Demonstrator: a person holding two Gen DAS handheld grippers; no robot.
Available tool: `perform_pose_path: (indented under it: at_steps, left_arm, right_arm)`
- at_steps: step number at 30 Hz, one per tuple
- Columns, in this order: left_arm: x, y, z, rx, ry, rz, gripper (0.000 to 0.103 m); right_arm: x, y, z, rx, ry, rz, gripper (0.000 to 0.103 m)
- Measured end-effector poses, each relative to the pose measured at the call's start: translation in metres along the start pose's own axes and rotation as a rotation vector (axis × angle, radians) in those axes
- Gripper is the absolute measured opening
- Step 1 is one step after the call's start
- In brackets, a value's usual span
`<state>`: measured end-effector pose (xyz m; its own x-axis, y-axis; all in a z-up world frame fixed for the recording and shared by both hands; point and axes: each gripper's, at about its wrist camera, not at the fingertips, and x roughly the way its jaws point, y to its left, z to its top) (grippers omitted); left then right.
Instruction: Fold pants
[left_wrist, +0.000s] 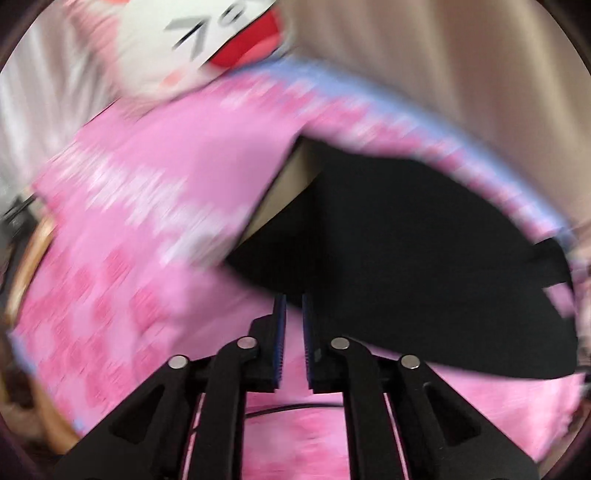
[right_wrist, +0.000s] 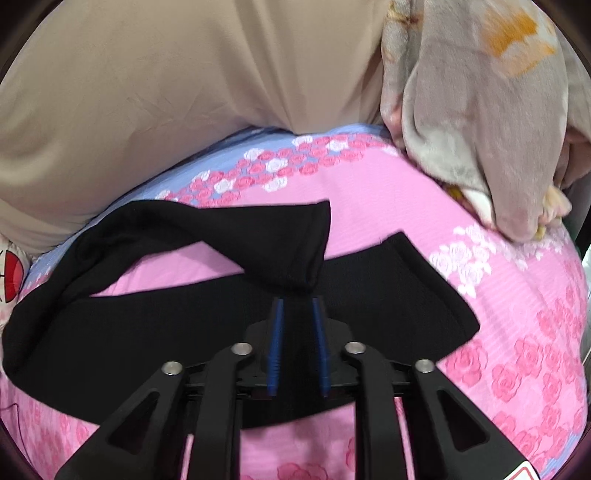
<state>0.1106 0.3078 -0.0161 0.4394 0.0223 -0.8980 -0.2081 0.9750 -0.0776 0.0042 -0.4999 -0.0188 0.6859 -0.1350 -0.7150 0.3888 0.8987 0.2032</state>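
Black pants (right_wrist: 147, 332) lie spread on a pink rose-print bedsheet (right_wrist: 369, 206). One leg is folded back over the other, and its hem (right_wrist: 314, 240) ends just ahead of my right gripper (right_wrist: 297, 301). That gripper hovers over the black cloth with its blue pads a little apart, not pressing on anything. The left wrist view is motion-blurred. There the pants (left_wrist: 424, 258) fill the right half. My left gripper (left_wrist: 293, 299) sits at their near edge over the sheet (left_wrist: 147, 184). Its pads are nearly together, and only pink sheet shows through the slit.
A large beige cushion (right_wrist: 166, 92) lies along the far side of the bed. A grey floral blanket (right_wrist: 480, 129) is heaped at the far right. A white plush toy with a red mouth (left_wrist: 177, 44) sits at the far left, and a wooden edge (left_wrist: 37, 251) shows beyond the sheet.
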Motion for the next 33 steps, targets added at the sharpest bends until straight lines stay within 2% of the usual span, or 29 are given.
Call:
perform_pose_path:
  at_steps: [2, 3, 4, 5, 7, 9, 10, 11, 12, 17, 20, 21, 22, 23, 24, 25, 26, 27, 29, 31, 33]
  left_arm:
    - [0.013, 0.013, -0.007, -0.07, 0.049, -0.029, 0.015]
    - [0.015, 0.016, -0.008, -0.114, 0.06, -0.063, 0.022]
    - [0.011, 0.017, -0.008, -0.162, 0.044, -0.125, 0.036]
    - [0.008, 0.015, -0.008, -0.173, 0.028, -0.141, 0.046]
    - [-0.002, 0.002, -0.005, -0.169, -0.042, -0.15, 0.082]
    - [-0.006, -0.008, -0.002, -0.17, -0.06, -0.177, 0.094]
    - [-0.005, -0.014, 0.002, -0.189, -0.056, -0.217, 0.094]
    - [-0.002, -0.017, 0.006, -0.208, -0.043, -0.238, 0.094]
    - [0.002, -0.023, 0.011, -0.222, -0.031, -0.25, 0.094]
    - [0.042, -0.03, 0.023, -0.315, 0.067, -0.246, 0.095]
    - [0.039, -0.032, 0.017, -0.323, 0.055, -0.245, 0.098]
    - [0.04, -0.033, 0.019, -0.32, 0.053, -0.25, 0.097]
    - [0.043, -0.035, 0.021, -0.314, 0.051, -0.251, 0.088]
    - [0.044, -0.037, 0.022, -0.309, 0.052, -0.227, 0.081]
    - [0.043, -0.037, 0.024, -0.309, 0.039, -0.189, 0.07]
    - [0.043, -0.038, 0.027, -0.307, 0.029, -0.185, 0.053]
    - [0.042, -0.036, 0.03, -0.308, 0.029, -0.213, 0.041]
    - [0.042, -0.033, 0.032, -0.326, 0.042, -0.254, 0.034]
    - [0.037, -0.028, 0.036, -0.341, 0.049, -0.277, 0.034]
    - [0.027, -0.027, 0.039, -0.305, 0.018, -0.242, 0.034]
    - [0.019, -0.022, 0.041, -0.29, 0.003, -0.225, 0.034]
  right_arm:
    - [-0.002, -0.003, -0.005, 0.018, 0.001, 0.01, 0.03]
    - [-0.004, -0.004, -0.007, 0.019, 0.003, 0.017, 0.034]
    - [-0.006, -0.004, -0.01, 0.017, 0.008, 0.019, 0.035]
    - [-0.008, -0.004, -0.011, 0.017, 0.009, 0.019, 0.038]
    - [-0.013, -0.004, -0.012, 0.015, 0.01, 0.027, 0.041]
    - [-0.015, -0.003, -0.008, 0.014, 0.001, 0.023, 0.052]
    - [-0.015, -0.001, -0.005, 0.01, -0.005, 0.02, 0.057]
    - [-0.013, 0.001, -0.002, 0.003, -0.003, 0.022, 0.065]
    - [-0.01, 0.003, 0.002, -0.005, 0.002, 0.025, 0.068]
    - [0.027, 0.01, 0.026, -0.008, 0.065, 0.032, 0.068]
    - [0.057, 0.01, 0.033, 0.02, 0.116, 0.004, 0.068]
    - [0.064, 0.01, 0.034, 0.031, 0.124, 0.015, 0.055]
    - [0.071, 0.012, 0.036, 0.039, 0.13, 0.043, 0.038]
    - [0.073, 0.015, 0.038, 0.037, 0.129, 0.036, 0.021]
    - [0.073, 0.019, 0.042, 0.034, 0.116, 0.008, 0.018]
    - [0.066, 0.026, 0.05, 0.014, 0.078, 0.012, 0.017]
    - [0.055, 0.031, 0.057, -0.006, 0.04, 0.009, 0.015]
    - [0.037, 0.036, 0.066, -0.027, -0.011, 0.005, 0.014]
    - [-0.012, 0.033, 0.085, -0.031, -0.134, 0.033, 0.013]
    - [-0.047, 0.019, 0.095, -0.028, -0.203, -0.006, 0.013]
    - [-0.062, -0.013, 0.092, -0.004, -0.195, -0.049, 0.015]
